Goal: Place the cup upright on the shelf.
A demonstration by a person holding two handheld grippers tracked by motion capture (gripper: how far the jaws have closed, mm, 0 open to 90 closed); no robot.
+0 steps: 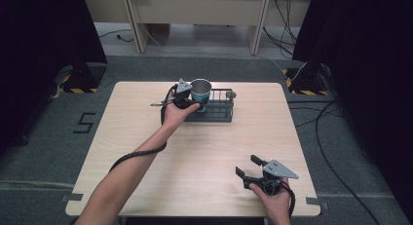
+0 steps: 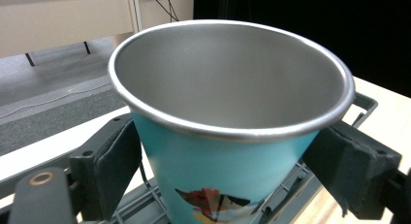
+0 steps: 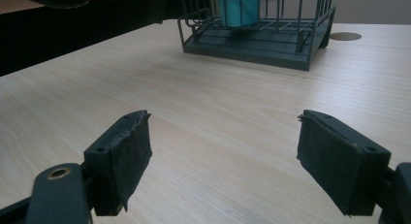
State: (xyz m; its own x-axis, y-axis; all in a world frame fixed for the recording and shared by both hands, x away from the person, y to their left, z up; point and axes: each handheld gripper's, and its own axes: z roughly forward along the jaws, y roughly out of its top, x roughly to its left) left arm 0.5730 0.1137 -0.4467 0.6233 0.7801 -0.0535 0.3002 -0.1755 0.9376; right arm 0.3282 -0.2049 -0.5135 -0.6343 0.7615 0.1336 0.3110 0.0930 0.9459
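Left claw (image 1: pixel 191 99): at the far middle of the desk, its two black pads pressed against opposite sides of the cup, pinching it just below the rim.
Cup (image 2: pixel 232 136): a metal cup, bare steel inside, turquoise outside with a red and yellow print low on its wall; it stands upright with the mouth open upward, at the left end of the rack.
Cup's seat: the right gripper view shows its turquoise body (image 3: pixel 238 8) inside the rack's bars; whether the bottom rests on the rack floor cannot be told.
Rack (image 1: pixel 219 110): a dark wire rack with a solid tray base, near the far edge of the desk, a little right of centre.
Right claw (image 1: pixel 247 166): low over the near right part of the desk, well apart from the rack, spread wide with bare wood between the pads, holding nothing.
Desk (image 1: pixel 204 157): light wood.
Grommet (image 3: pixel 345 36): a round cable cover in the desktop just beside the rack's right end.
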